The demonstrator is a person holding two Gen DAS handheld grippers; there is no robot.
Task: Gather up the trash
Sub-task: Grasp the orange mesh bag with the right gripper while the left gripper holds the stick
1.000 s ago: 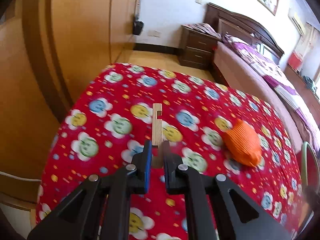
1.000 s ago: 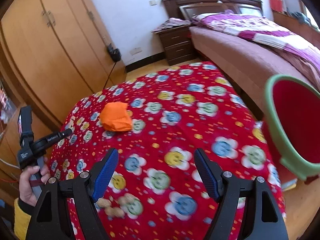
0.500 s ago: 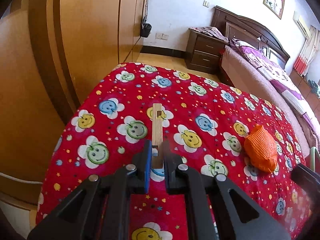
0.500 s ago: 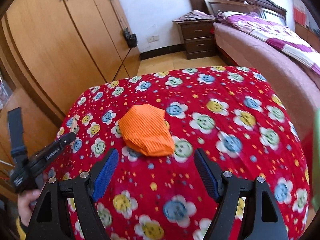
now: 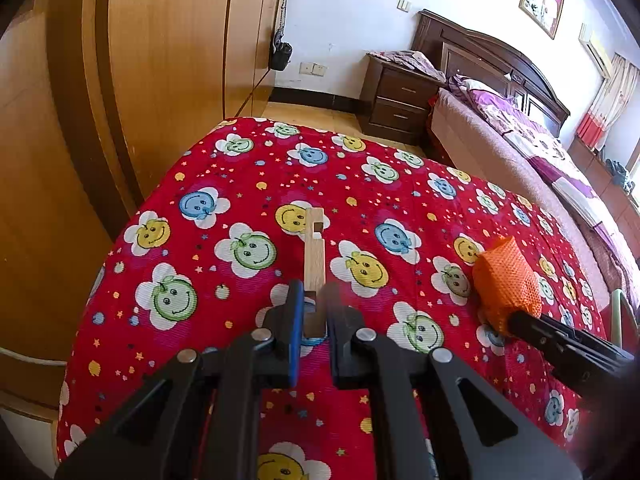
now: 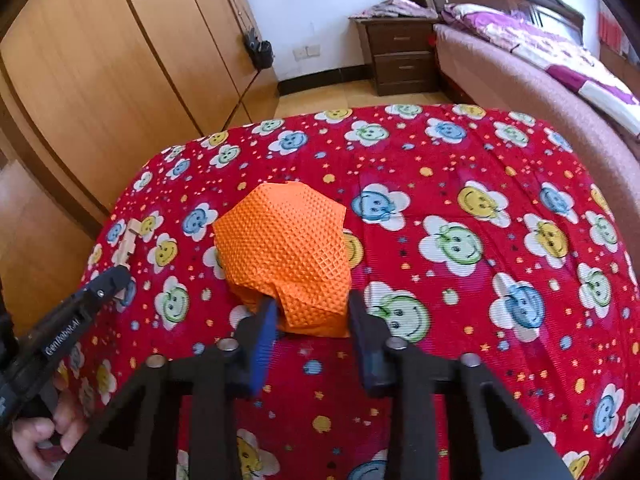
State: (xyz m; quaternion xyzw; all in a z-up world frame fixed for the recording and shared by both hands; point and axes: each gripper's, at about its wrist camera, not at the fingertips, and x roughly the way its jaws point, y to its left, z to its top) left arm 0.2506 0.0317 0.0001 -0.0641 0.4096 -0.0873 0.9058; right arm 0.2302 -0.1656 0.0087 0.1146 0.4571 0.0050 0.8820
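Right gripper (image 6: 312, 316) had swung in over the orange wad (image 6: 286, 256) mid-tablecloth (image 6: 480, 160), jaws closing around it; left gripper (image 5: 313, 320) stayed clamped on a wooden piece (image 5: 314, 248), so pickup looked imminent.

Bright daylight fills both views, strongest toward two o'clock, where the curtains (image 5: 608, 108) are washed out. The white wall (image 5: 344, 12) glares. Fisheye bending curves the wardrobe (image 6: 100, 80); corners vignette black. Shadows are soft and detail mostly sharp.
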